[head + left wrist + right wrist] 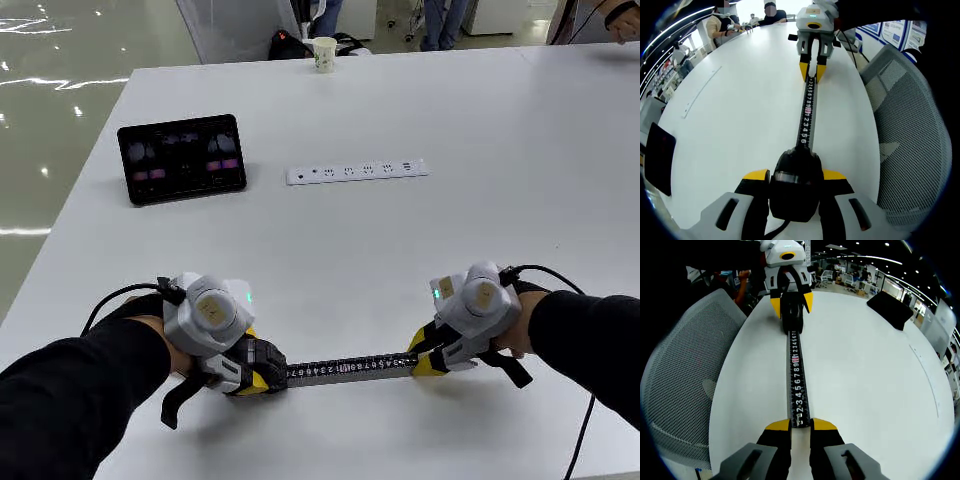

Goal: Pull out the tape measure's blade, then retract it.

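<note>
The black tape measure case rests near the table's front edge, with my left gripper shut on it. From the case, a dark blade with white numbers runs straight to the right, low over the table. My right gripper is shut on the blade's end. In the left gripper view the right gripper faces me at the blade's far end. Seen from the right gripper view, the case sits between the left gripper's yellow fingertips.
A black tablet stands at the left, a white power strip lies mid-table, and a paper cup sits at the far edge. A grey mesh chair is beside the near edge. People sit at the table's far end.
</note>
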A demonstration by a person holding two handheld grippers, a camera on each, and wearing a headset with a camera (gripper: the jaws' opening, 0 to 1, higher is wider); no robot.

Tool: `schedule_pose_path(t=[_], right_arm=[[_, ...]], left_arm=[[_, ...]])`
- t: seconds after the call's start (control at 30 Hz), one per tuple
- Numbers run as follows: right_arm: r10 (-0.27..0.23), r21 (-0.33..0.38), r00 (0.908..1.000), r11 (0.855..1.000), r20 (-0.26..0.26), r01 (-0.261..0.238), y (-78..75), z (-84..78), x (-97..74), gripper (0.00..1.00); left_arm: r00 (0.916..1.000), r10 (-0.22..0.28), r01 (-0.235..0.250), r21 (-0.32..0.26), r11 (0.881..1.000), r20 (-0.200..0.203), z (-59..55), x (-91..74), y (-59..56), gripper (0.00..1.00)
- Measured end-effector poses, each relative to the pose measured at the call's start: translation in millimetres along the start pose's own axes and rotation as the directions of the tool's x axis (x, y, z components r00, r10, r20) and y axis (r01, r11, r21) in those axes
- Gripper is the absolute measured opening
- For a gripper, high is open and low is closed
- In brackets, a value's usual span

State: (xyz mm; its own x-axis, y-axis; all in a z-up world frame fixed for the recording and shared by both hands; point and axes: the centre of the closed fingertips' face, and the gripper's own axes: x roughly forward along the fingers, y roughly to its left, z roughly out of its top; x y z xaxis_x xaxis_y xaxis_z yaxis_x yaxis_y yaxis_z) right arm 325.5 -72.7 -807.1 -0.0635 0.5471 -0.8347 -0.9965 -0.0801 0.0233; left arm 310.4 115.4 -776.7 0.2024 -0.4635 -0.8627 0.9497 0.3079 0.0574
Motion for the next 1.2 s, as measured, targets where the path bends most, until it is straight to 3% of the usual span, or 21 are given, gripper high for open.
schedule_pose_path(t=[1.2], right_arm=[[-0.018,0.031,0.9997,0.999,-0.018,0.018,-3.3,-24.9,-15.5,0.09]], left_arm=[[1.0000,0.004,-0.004,0.001,1.000,0.003,0.2,0.7,-0.4,0.32]])
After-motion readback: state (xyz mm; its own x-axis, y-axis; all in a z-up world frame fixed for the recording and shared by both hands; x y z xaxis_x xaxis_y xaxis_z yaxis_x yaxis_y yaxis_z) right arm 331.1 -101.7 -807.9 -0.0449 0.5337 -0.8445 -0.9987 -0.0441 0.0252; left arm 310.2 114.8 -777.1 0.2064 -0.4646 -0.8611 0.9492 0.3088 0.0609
